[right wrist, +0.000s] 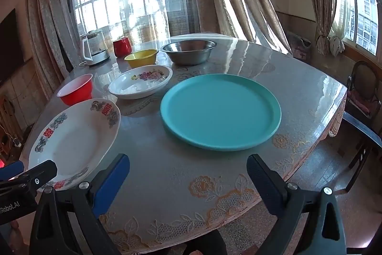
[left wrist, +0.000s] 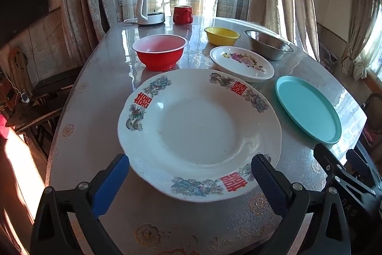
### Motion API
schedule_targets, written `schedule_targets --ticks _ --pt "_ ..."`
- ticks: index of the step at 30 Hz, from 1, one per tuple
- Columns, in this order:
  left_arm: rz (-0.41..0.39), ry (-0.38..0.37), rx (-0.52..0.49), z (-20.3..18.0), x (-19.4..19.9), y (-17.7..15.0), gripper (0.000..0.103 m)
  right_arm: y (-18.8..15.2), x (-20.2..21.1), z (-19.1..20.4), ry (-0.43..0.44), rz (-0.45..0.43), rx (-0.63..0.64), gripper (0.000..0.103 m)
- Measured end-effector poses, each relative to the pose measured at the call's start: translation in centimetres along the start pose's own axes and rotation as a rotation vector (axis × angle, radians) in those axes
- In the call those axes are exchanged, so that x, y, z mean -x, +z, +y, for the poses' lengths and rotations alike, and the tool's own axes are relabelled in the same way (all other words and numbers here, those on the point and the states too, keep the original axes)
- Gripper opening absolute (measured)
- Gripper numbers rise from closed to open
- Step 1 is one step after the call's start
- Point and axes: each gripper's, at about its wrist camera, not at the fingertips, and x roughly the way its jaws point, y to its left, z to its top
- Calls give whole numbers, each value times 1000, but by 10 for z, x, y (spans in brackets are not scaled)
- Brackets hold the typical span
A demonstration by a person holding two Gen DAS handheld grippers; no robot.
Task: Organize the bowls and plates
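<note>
Two hand-held tools hang over a glossy, lace-patterned counter point(right wrist: 191, 183) set with plates and bowls, sunlight pouring through curtained windows behind. The left tool point(left wrist: 189, 169) stands spread wide and grasps nothing; its blue-padded fingers point(left wrist: 112, 181) flank the near rim of a large white plate with red characters point(left wrist: 198, 130), which lies flat on the counter close to the near edge. Whether the pads touch the rim cannot be told. The right tool point(right wrist: 188, 169) is likewise released and empty, poised above bare counter in front of a turquoise plate point(right wrist: 220, 111), which rests flat just right of the big white plate.

Behind these two sits a smaller white dish with a purple flower print point(left wrist: 241, 62), between the turquoise plate and a red bowl point(left wrist: 160, 51). The red bowl stands upright just beyond the large plate's far rim. Farther back, a yellow bowl point(left wrist: 222, 35) and a steel bowl point(left wrist: 268, 44) stand side by side, near each other but apart, the steel one to the right.

At the far end of the counter, by the window, a glass electric kettle point(left wrist: 151, 7) stands beside a red mug point(left wrist: 182, 14). In the right wrist view, part of the left tool shows at the lower left edge, over the big plate's near rim.
</note>
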Motion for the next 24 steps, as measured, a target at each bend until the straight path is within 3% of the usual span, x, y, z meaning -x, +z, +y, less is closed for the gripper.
schedule_targets --ticks 24 --pt "-9 10 -10 -1 3 0 103 0 0 3 9 -3 13 100"
